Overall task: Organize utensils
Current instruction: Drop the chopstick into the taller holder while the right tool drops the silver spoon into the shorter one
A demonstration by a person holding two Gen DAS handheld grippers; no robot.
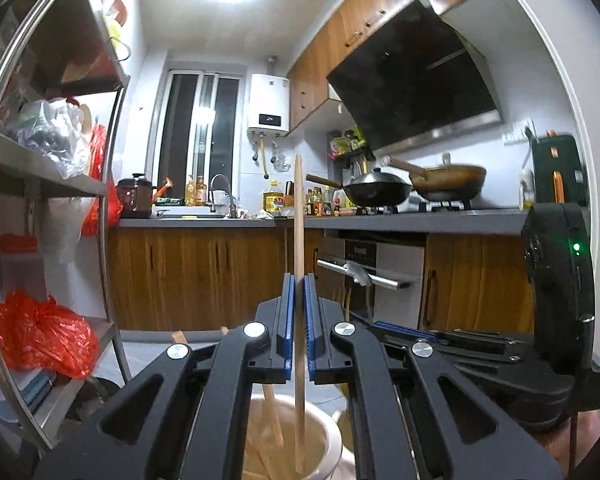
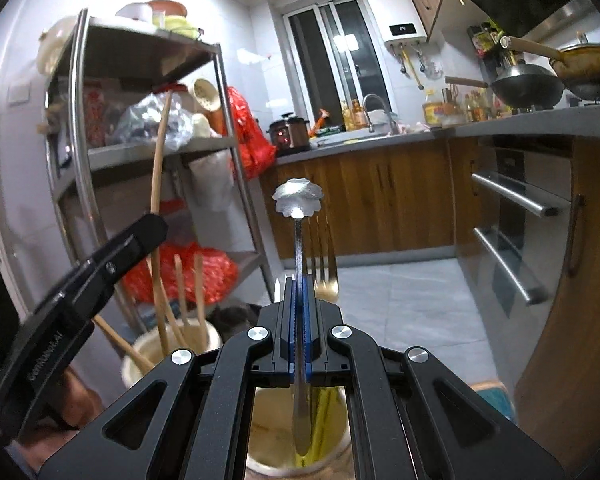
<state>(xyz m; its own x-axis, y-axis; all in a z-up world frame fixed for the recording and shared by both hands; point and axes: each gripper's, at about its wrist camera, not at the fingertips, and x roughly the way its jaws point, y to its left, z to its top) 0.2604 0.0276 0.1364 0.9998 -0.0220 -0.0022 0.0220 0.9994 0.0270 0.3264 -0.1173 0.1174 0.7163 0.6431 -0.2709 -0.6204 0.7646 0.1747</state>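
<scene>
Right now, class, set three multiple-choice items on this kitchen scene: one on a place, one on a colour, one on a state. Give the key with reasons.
1. Where does the lower end of the wooden chopstick reach?
A. into the white holder
B. into the sink
C. onto the stove

2. What colour are the pads of the left gripper?
A. red
B. blue
C. green

3. How is the right gripper?
A. wide open
B. shut on the metal utensil
C. shut on nothing

Key:
1 A, its tip sits inside the rim.
2 B, blue strips line both fingers.
3 B, the handle is clamped between the pads.
</scene>
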